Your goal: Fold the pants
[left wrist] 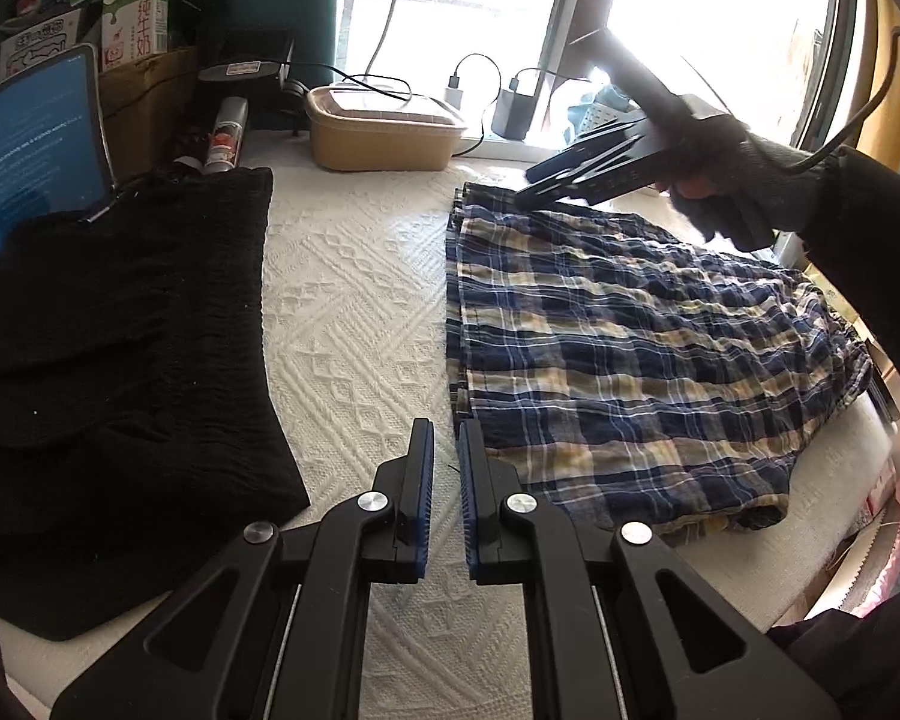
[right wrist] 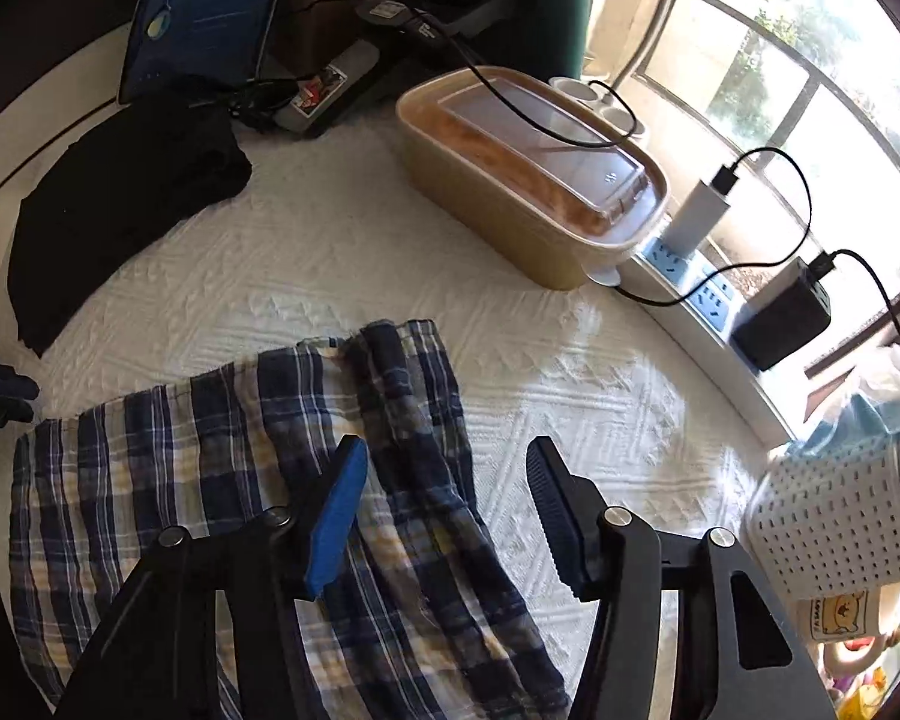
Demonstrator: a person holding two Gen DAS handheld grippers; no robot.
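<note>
Left wrist view: left gripper (left wrist: 447, 450) low over the white bumpy cloth (left wrist: 354, 300), its two blue pads (left wrist: 429, 462) close together with only a thin gap, nothing held between them. Just to the right of these tongs and touching the cloth, the plaid pants (left wrist: 630, 348), folded into a flat pile, blue, white and yellow checks. Near edge of the pants right beside the right finger. To the left of the tongs, black clothes (left wrist: 114, 348) lying flat on the same cloth. Far ahead of the tongs, a tan box with a clear lid (left wrist: 384, 132), a spray can (left wrist: 227, 135) lying down, a tablet with a blue screen (left wrist: 33, 138) leaning up, and milk cartons (left wrist: 135, 18) behind it. Up and to the right, the right gripper (left wrist: 525, 199) held in a gloved hand (left wrist: 720, 180), tips just above the far corner of the pants; blurred there.

Right wrist view: right gripper (right wrist: 447, 468) wide open, nothing between the fingers. Left finger over the plaid pants (right wrist: 240, 480), right finger over bare white cloth (right wrist: 570, 408). Pants under and to the left of these tongs. Ahead, the tan box (right wrist: 528, 192) with a black wire across its lid. To the right of it, a white charger (right wrist: 699, 210) and a black charger (right wrist: 780, 318) by the window. Far left and ahead, the black clothes (right wrist: 120, 210) and the tablet (right wrist: 204, 18).
</note>
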